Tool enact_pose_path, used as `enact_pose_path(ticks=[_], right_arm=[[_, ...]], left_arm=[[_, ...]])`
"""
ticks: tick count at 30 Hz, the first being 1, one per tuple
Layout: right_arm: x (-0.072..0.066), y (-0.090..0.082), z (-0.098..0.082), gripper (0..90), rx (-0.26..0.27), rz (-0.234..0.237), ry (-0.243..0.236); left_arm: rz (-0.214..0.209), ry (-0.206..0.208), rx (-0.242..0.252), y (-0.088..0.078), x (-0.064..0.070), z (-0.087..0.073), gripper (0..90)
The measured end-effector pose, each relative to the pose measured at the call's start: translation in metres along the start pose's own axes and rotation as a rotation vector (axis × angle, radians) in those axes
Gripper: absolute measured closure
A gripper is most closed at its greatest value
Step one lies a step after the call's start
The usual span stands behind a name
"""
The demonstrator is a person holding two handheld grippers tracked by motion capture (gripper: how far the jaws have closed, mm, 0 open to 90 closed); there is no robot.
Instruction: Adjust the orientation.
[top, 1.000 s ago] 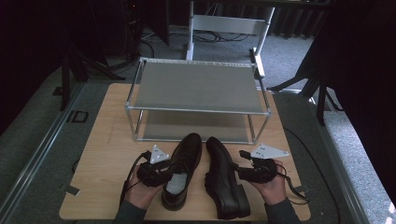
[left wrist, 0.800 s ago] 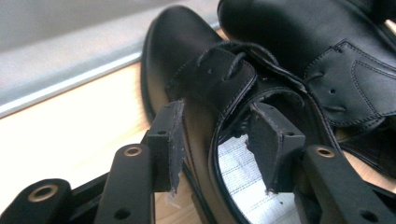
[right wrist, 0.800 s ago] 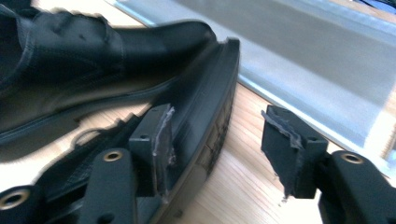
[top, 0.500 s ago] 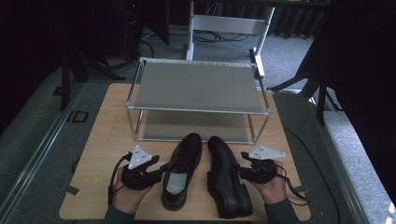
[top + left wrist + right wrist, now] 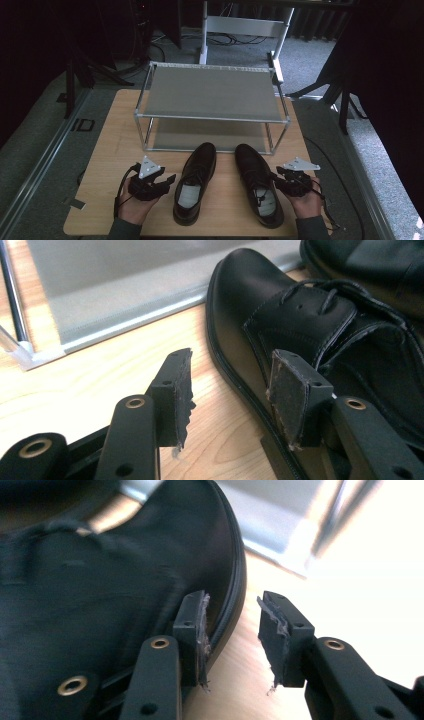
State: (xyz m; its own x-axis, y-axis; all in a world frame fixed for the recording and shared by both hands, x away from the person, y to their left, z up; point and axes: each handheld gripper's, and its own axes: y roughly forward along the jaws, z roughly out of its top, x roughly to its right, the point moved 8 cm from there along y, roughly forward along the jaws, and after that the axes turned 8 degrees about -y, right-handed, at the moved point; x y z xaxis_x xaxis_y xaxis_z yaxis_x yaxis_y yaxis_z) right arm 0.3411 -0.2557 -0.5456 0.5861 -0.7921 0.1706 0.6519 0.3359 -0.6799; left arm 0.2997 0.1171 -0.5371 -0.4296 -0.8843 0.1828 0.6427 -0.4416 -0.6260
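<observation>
Two black leather lace-up shoes stand side by side on the wooden table, toes toward the rack. My left gripper (image 5: 167,181) (image 5: 230,390) sits just left of the left shoe (image 5: 195,180) (image 5: 280,305). Its jaws have just been opening and stand open, with bare wood and the sole's edge between them. My right gripper (image 5: 274,180) (image 5: 232,630) is at the outer side of the right shoe (image 5: 255,185) (image 5: 100,580). Its jaws have just been closing, one over the shoe and one outside it. The sole's rim lies between them and a gap still shows.
A two-shelf metal shoe rack (image 5: 210,118) stands at the back of the table (image 5: 115,145), both shelves bare; its lower shelf (image 5: 125,285) lies just beyond the toes. A chair frame (image 5: 245,25) stands behind the table. Open wood lies left of the left hand.
My left gripper has drawn back to the left, off the left shoe's side, and its jaws have parted. The right gripper has settled lower beside the right shoe with narrower jaws.
</observation>
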Motion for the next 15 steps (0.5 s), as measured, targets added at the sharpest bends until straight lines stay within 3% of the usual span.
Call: enact_pose_path(ticks=[2,3,5,9,11,14,15], right_arm=[[0.006,0.001,-0.009,66.2,-0.028,-0.021,0.018],[0.011,0.000,-0.016,62.7,-0.028,-0.018,0.057],[0.013,-0.002,-0.019,57.3,-0.020,-0.007,0.076],[0.014,-0.015,-0.019,51.2,0.007,-0.006,0.073],[0.012,-0.024,-0.016,50.5,0.043,0.011,0.078],[0.011,-0.028,-0.015,49.8,0.055,0.015,0.075],[0.007,-0.040,-0.013,48.7,0.087,0.025,0.060]], left_arm=[[-0.001,0.006,-0.004,0.001,0.000,-0.001,51.9],[-0.003,0.008,-0.008,0.003,0.001,-0.001,51.8],[-0.002,0.008,-0.013,0.004,0.001,-0.003,51.6],[0.002,0.011,-0.030,0.009,-0.001,-0.007,51.4],[0.008,0.008,-0.038,0.011,-0.004,-0.010,51.4],[0.011,0.004,-0.050,0.014,-0.007,-0.014,51.4],[0.012,0.002,-0.052,0.015,-0.008,-0.015,51.4]])
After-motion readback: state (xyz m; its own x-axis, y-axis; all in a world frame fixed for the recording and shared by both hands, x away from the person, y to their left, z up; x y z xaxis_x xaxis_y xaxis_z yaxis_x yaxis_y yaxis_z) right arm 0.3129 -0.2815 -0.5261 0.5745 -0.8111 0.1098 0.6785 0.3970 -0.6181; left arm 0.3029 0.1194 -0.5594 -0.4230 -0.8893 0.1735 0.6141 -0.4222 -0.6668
